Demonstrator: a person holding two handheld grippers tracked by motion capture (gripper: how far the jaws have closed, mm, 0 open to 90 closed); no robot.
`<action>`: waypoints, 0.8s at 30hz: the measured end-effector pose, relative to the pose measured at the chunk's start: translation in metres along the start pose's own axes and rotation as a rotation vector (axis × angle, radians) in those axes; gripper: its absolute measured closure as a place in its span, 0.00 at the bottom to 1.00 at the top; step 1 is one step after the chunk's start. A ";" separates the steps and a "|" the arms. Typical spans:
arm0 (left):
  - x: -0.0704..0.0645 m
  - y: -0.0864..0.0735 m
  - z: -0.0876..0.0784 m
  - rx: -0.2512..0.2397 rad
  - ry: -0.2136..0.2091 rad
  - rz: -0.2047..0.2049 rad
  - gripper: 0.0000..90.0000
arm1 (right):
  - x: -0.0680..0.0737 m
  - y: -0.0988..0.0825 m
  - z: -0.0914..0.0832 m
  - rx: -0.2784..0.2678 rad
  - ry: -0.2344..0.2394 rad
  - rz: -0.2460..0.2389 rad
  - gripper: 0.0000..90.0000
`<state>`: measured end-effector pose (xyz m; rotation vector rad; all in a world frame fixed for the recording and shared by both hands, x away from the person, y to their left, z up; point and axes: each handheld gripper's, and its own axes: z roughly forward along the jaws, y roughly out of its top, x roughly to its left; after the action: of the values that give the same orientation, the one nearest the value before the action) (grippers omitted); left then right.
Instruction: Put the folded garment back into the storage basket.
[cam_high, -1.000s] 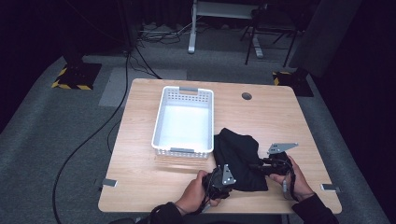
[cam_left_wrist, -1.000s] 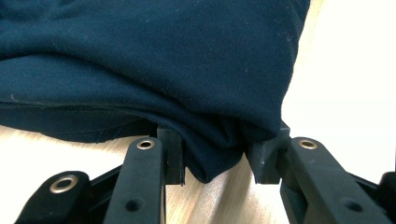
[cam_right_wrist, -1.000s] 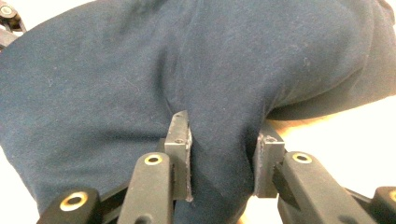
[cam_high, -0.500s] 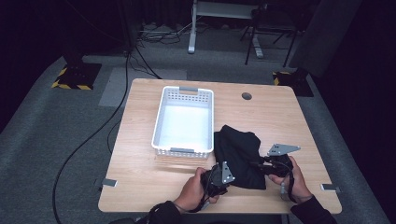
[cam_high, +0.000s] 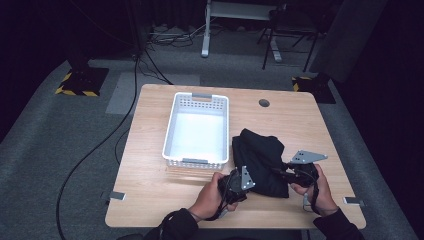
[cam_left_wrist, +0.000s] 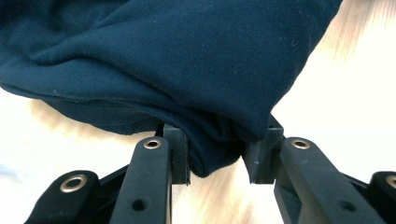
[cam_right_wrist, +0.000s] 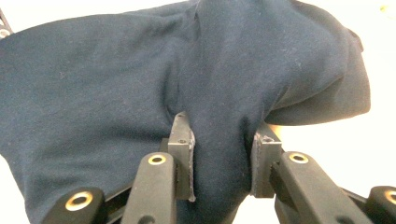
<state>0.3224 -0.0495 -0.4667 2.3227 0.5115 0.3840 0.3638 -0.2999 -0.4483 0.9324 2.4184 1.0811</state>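
A dark navy cloth (cam_high: 262, 160) lies bunched on the wooden table (cam_high: 150, 185), just right of the white basket. My left gripper (cam_high: 251, 184) is shut on a fold at the cloth's near left edge. In the left gripper view the fabric (cam_left_wrist: 187, 60) bulges between the two pads of the left gripper (cam_left_wrist: 215, 161) and hangs a little above the tabletop. My right gripper (cam_high: 284, 173) is shut on the near right side. In the right gripper view a thick fold of the cloth (cam_right_wrist: 116, 93) is pinched in the right gripper (cam_right_wrist: 222, 158).
A white slatted basket (cam_high: 197, 97) stands empty at the table's middle, left of the cloth. A round cable hole (cam_high: 264, 103) sits at the far right of the table. Small metal brackets (cam_high: 116, 195) (cam_high: 353, 201) mark the near corners. Cables run across the floor.
Both hands have risen a little, and the cloth's near edge has come up with them. The basket has not moved.
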 end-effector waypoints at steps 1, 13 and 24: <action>0.000 0.003 -0.001 -0.004 0.005 0.004 0.74 | -0.001 0.001 -0.002 -0.005 -0.003 0.002 0.76; 0.010 0.027 -0.010 -0.032 0.038 0.028 0.74 | -0.011 0.020 -0.018 -0.043 -0.048 -0.002 0.76; 0.018 0.044 -0.016 -0.046 0.066 0.049 0.75 | -0.016 0.033 -0.024 -0.060 -0.077 -0.009 0.76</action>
<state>0.3424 -0.0611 -0.4226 2.2879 0.4734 0.4925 0.3763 -0.3074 -0.4072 0.9262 2.3126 1.0881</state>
